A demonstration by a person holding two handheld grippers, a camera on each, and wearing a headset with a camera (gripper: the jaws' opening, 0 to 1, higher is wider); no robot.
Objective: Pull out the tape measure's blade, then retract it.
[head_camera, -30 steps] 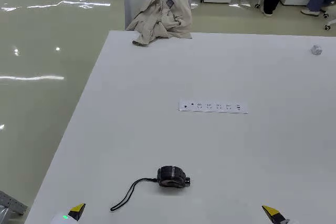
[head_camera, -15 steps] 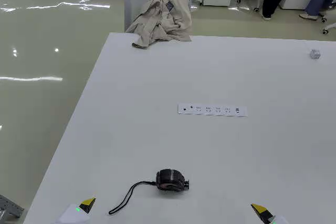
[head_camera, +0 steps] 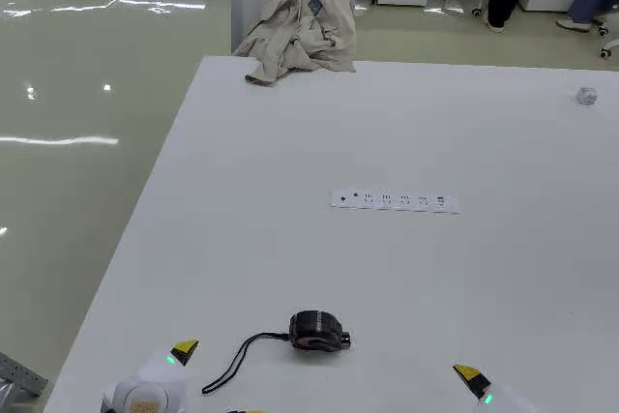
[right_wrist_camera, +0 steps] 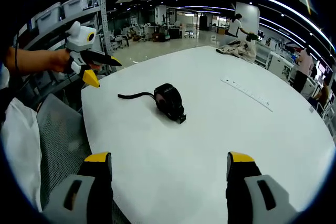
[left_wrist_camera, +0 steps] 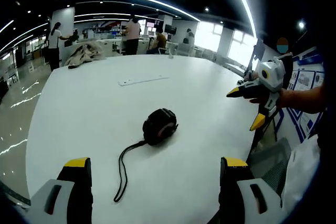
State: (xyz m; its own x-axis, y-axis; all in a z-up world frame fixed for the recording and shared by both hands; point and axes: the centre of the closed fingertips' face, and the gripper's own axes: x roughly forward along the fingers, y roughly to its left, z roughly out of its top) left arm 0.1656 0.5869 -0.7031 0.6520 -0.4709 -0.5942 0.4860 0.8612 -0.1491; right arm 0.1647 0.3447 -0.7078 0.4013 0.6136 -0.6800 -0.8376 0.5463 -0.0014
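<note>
A black tape measure point(head_camera: 317, 330) lies on the white table point(head_camera: 290, 171) near its front edge, with its black wrist strap point(head_camera: 232, 365) trailing to the left. Its blade is not pulled out. My left gripper point(head_camera: 208, 379) stands open at the bottom left, a short way from the strap. In the left gripper view the tape measure point(left_wrist_camera: 159, 126) sits ahead between the yellow-tipped fingers point(left_wrist_camera: 79, 162). My right gripper point(head_camera: 471, 374) is open at the bottom right, apart from the case. The right gripper view has the tape measure point(right_wrist_camera: 169, 101) ahead and the left gripper point(right_wrist_camera: 97, 69) beyond it.
A white power strip point(head_camera: 394, 201) lies mid-table. A beige jacket point(head_camera: 295, 31) hangs over a chair at the far edge. A small crumpled object point(head_camera: 585, 96) sits at the far right. The table's left edge drops to shiny floor. People stand in the background.
Both grippers have come up and inward toward the tape measure. The tape measure has stayed in place; the head view shifted slightly.
</note>
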